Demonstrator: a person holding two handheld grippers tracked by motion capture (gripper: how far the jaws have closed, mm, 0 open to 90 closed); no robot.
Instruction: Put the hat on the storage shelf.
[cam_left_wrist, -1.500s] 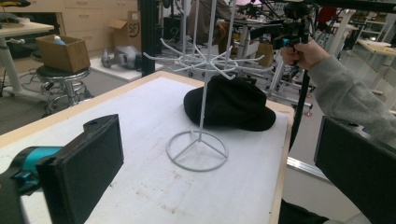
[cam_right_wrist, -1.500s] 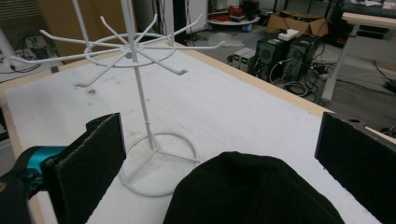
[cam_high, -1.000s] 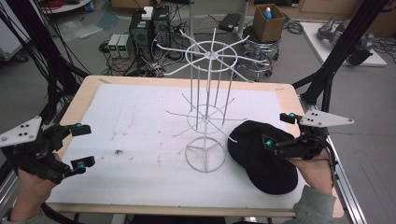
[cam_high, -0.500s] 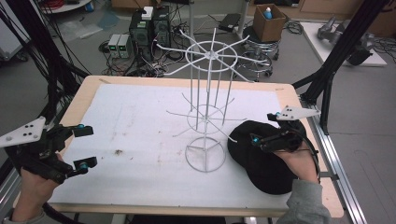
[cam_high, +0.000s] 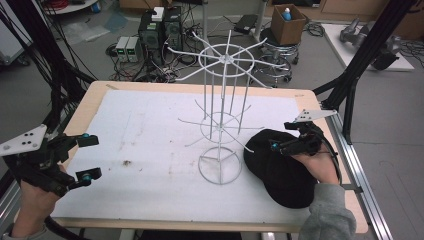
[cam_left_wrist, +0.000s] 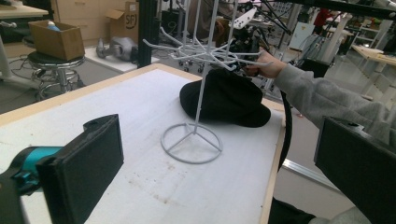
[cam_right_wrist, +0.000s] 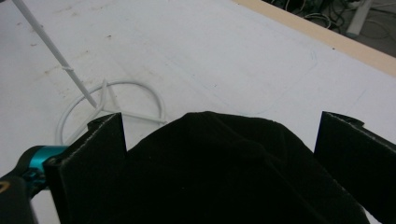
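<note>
Jaws, right: your right gripper (cam_high: 280, 142) is spread wide, one jaw either side of the black cap (cam_high: 280, 167); in the right gripper view the cap's crown (cam_right_wrist: 233, 172) bulges up between them, not pinched.
Jaws, left: your left gripper (cam_high: 89, 157) is wide open too, nothing between the pads (cam_left_wrist: 88, 172), hovering at the table's near-left corner.
Cap: lies on the white mat (cam_high: 150, 150) at the right side of the table, just beside the rack's base ring (cam_high: 220, 165). Whether the fabric touches the ring I can't tell; the high view is too soft there.
Rack: white wire display rack (cam_high: 225, 100) stands upright mid-table, spoked top ring with hooks radiating, a smaller ring halfway down, round base on the mat.
Contact: the jaw pads look close to or against the cap's crown, but the gap isn't closed on it.
Your hands: right hand (cam_high: 315, 162) sits over the cap's far-right edge; left hand (cam_high: 35, 200) is well apart from both cap and rack.
Table: wooden edge (cam_high: 200, 86) frames the mat; brown smudges on the mat left of the base ring.
</note>
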